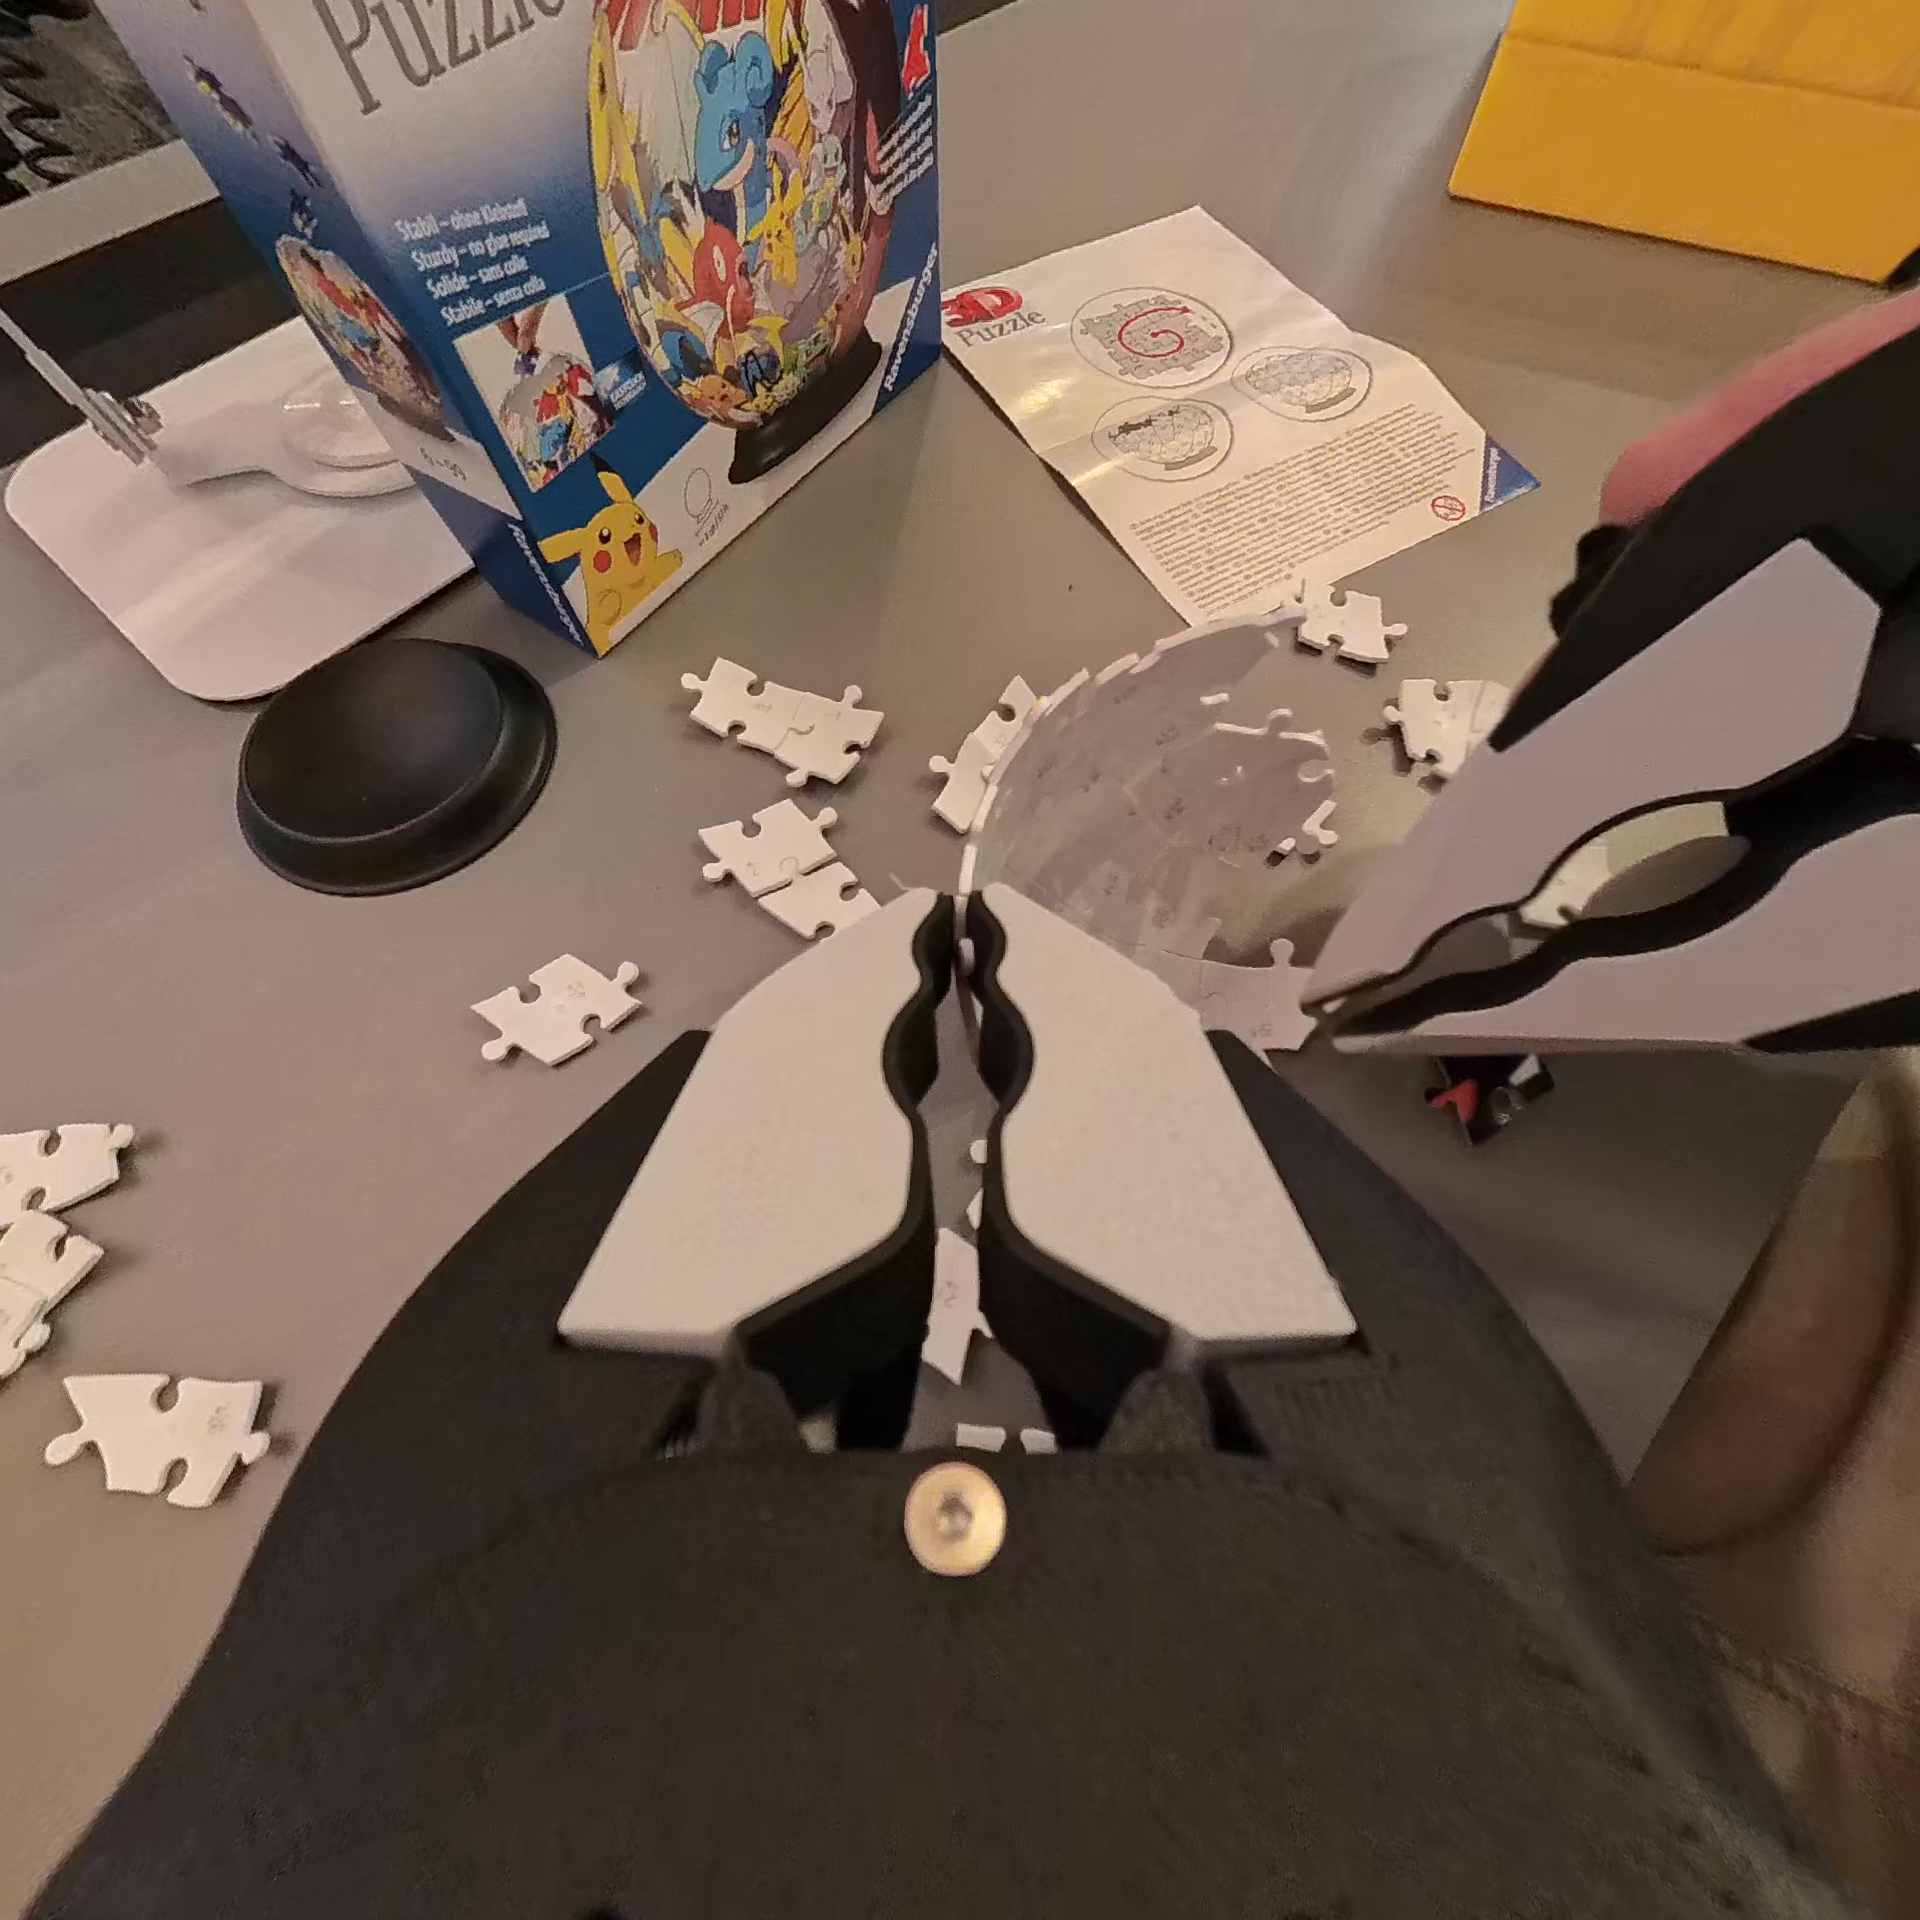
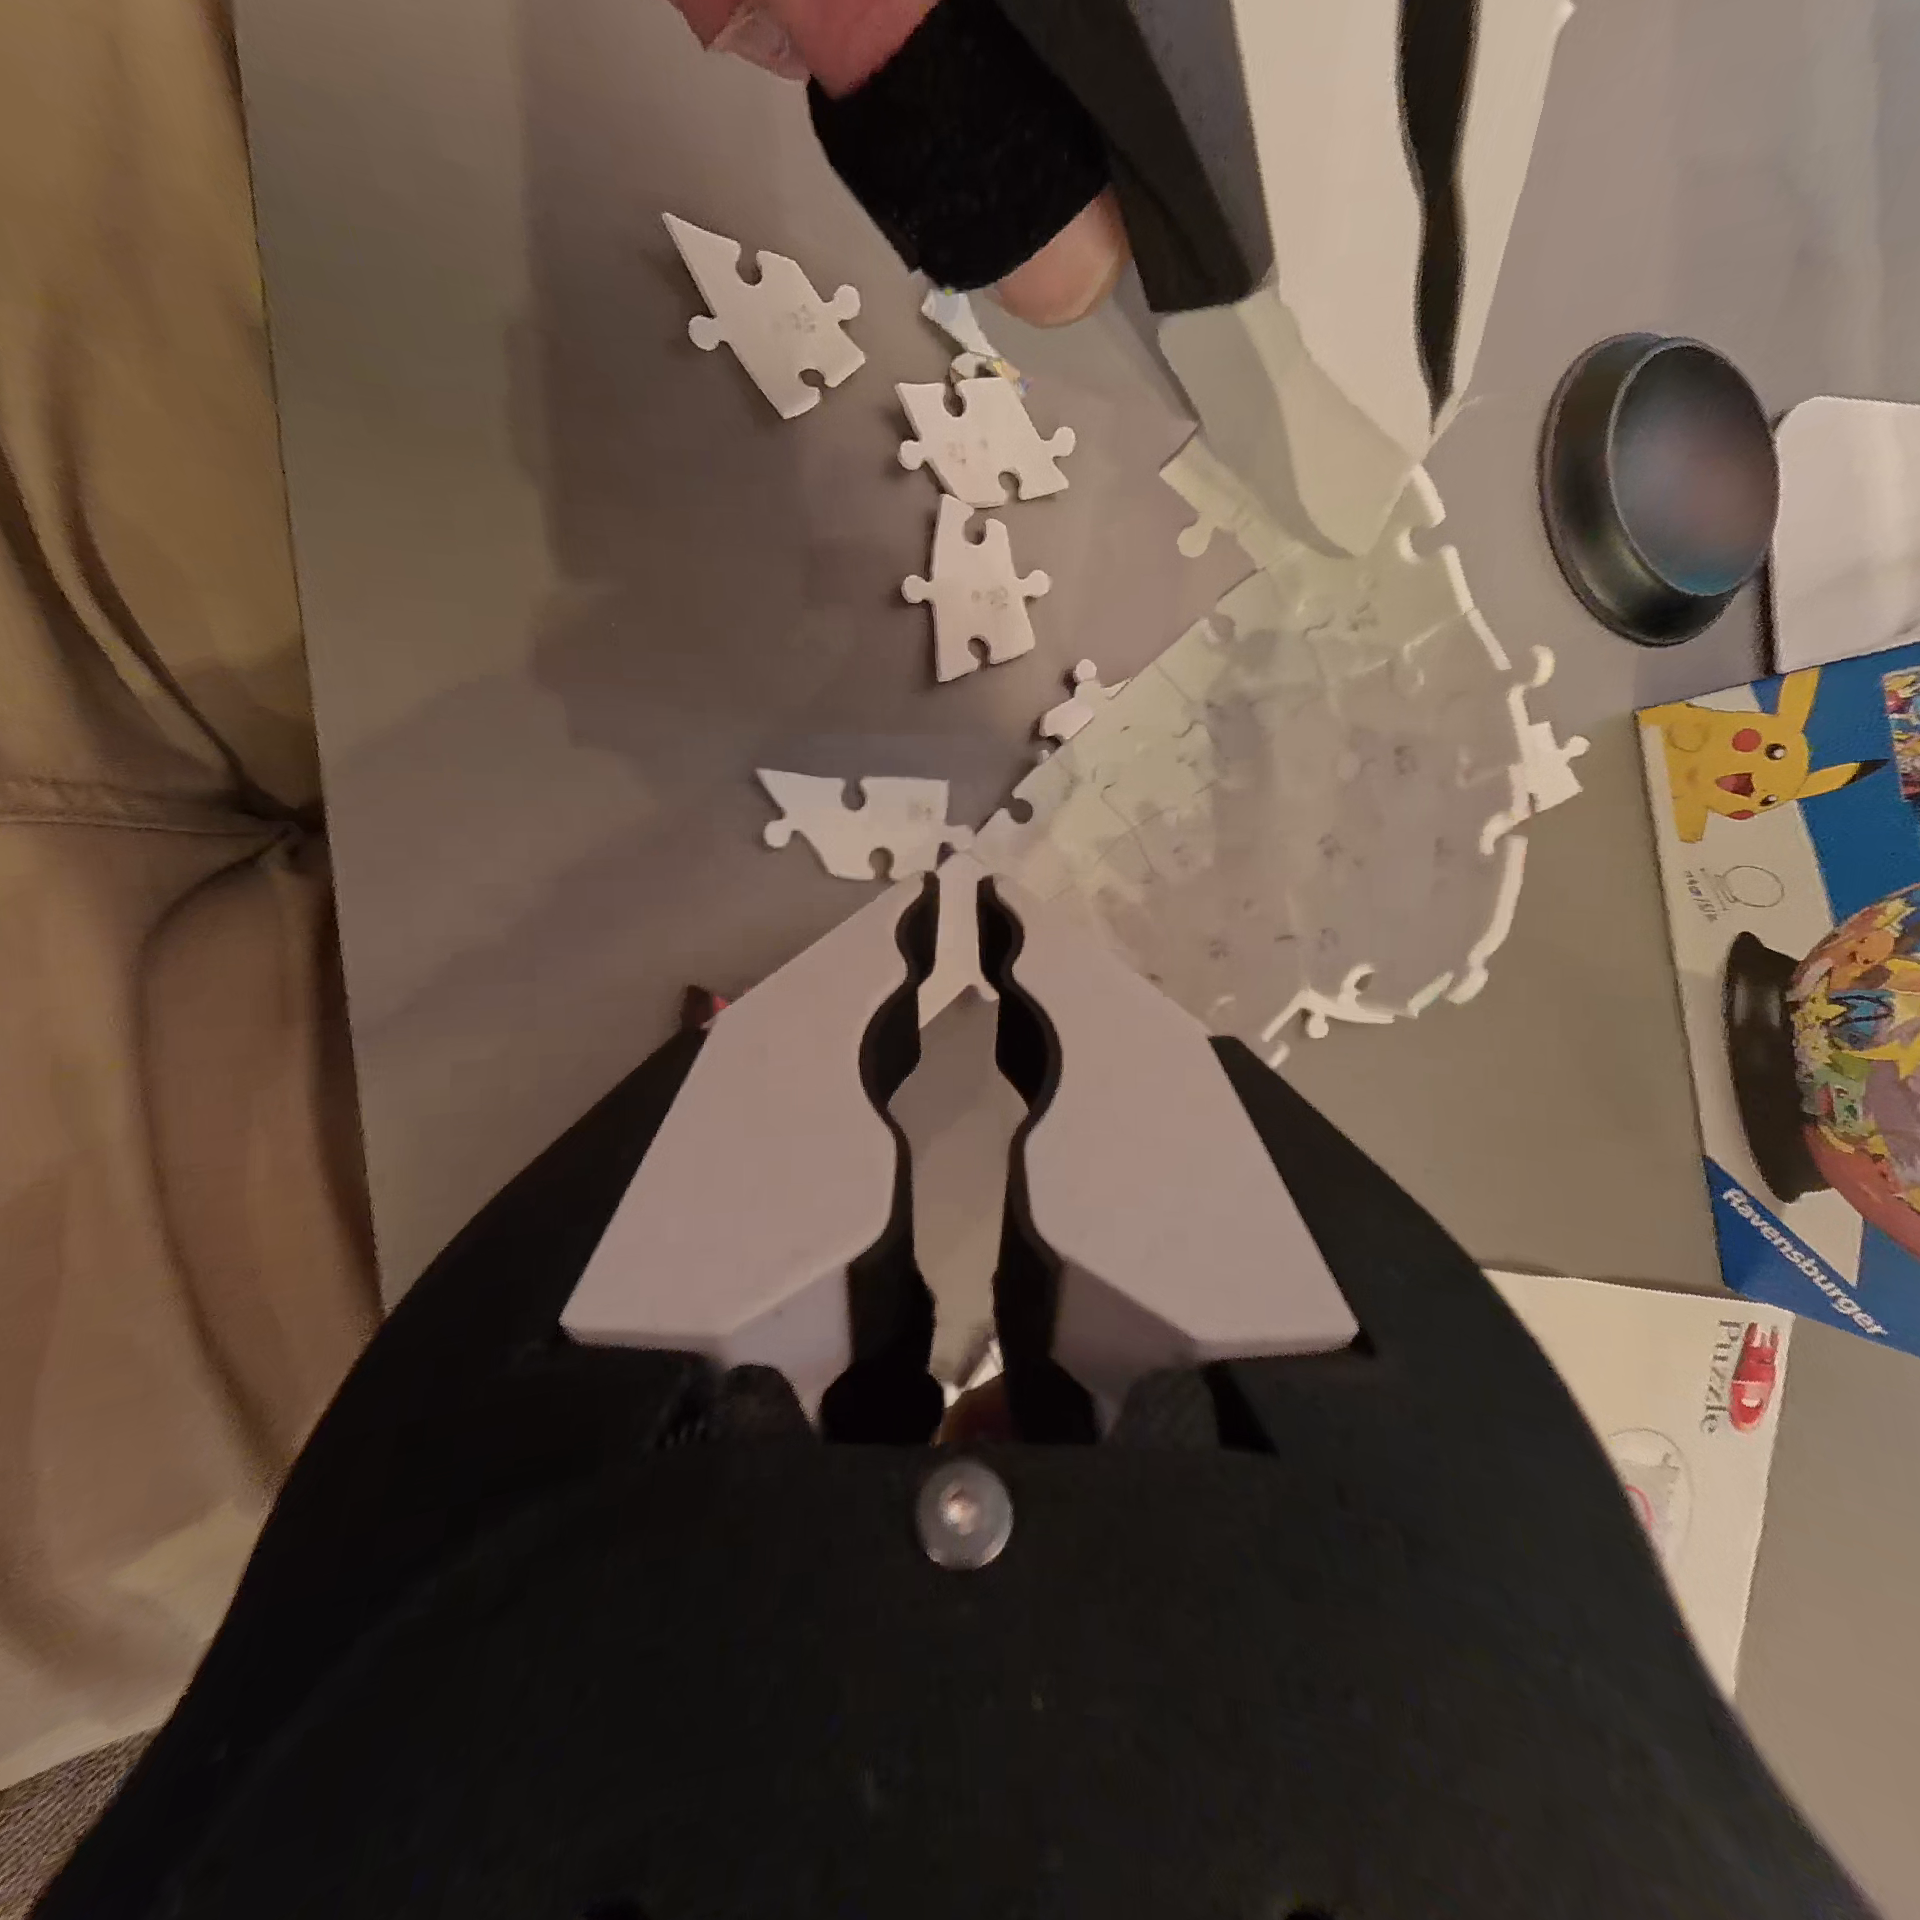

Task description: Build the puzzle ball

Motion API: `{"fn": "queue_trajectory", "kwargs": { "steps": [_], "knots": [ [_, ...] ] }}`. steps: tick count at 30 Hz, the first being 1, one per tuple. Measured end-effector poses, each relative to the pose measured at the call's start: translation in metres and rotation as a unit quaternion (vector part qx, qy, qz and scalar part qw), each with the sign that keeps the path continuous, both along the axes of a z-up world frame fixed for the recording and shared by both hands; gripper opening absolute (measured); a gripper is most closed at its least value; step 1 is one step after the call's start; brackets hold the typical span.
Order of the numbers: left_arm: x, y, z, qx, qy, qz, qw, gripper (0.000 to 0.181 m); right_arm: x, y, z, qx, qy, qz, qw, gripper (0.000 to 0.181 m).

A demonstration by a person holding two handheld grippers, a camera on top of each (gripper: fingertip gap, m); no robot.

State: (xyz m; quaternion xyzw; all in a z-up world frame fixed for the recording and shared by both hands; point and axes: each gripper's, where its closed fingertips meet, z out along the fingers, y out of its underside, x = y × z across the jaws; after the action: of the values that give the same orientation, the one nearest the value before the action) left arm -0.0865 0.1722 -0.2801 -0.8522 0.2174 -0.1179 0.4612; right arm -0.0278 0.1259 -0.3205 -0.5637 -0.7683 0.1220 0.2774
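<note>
A half-built puzzle ball shell (image 1: 1143, 790), white inner side showing, lies on the grey table (image 1: 935, 540). My left gripper (image 1: 966, 909) is shut on the shell's near rim. My right gripper (image 2: 956, 883) is shut on a white puzzle piece (image 2: 951, 961) and holds it against the shell's edge (image 2: 1299, 790). In the left wrist view the right gripper (image 1: 1320, 1013) comes in from the right with that piece (image 1: 1257, 1003) at the rim. The left gripper (image 2: 1434, 436) shows at the top of the right wrist view, on the shell's far rim.
Loose white pieces (image 1: 784, 717) (image 2: 982, 447) lie scattered around the shell. A black round stand (image 1: 395, 769), the puzzle box (image 1: 582, 291), an instruction sheet (image 1: 1247, 416), a white plate with a clear dome (image 1: 208, 540) and a yellow box (image 1: 1704, 125) stand behind. A beige cushion (image 2: 125, 727) borders the table. Spacing between my two grippers at the tips: around 9 cm.
</note>
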Motion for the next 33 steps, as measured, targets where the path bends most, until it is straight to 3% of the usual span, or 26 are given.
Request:
{"fn": "queue_trajectory", "kwargs": {
  "steps": [10, 24, 29, 33],
  "knots": [
    [0.001, 0.000, 0.000, 0.000, 0.000, -0.004, 1.000, 0.002, -0.005, -0.031, -0.021, -0.032, -0.036, 0.039, 0.998, 0.003],
    [0.003, 0.000, -0.002, -0.001, 0.001, -0.006, 1.000, 0.002, 0.008, -0.013, -0.029, -0.011, -0.065, 0.014, 0.998, 0.000],
    [0.002, 0.000, -0.002, -0.002, 0.001, -0.006, 1.000, 0.002, -0.011, -0.021, -0.014, -0.008, -0.013, 0.022, 1.000, 0.000],
    [0.002, 0.000, -0.002, -0.001, 0.002, -0.006, 1.000, 0.002, -0.015, -0.018, -0.027, 0.005, -0.030, 0.013, 0.999, 0.000]
  ]
}}
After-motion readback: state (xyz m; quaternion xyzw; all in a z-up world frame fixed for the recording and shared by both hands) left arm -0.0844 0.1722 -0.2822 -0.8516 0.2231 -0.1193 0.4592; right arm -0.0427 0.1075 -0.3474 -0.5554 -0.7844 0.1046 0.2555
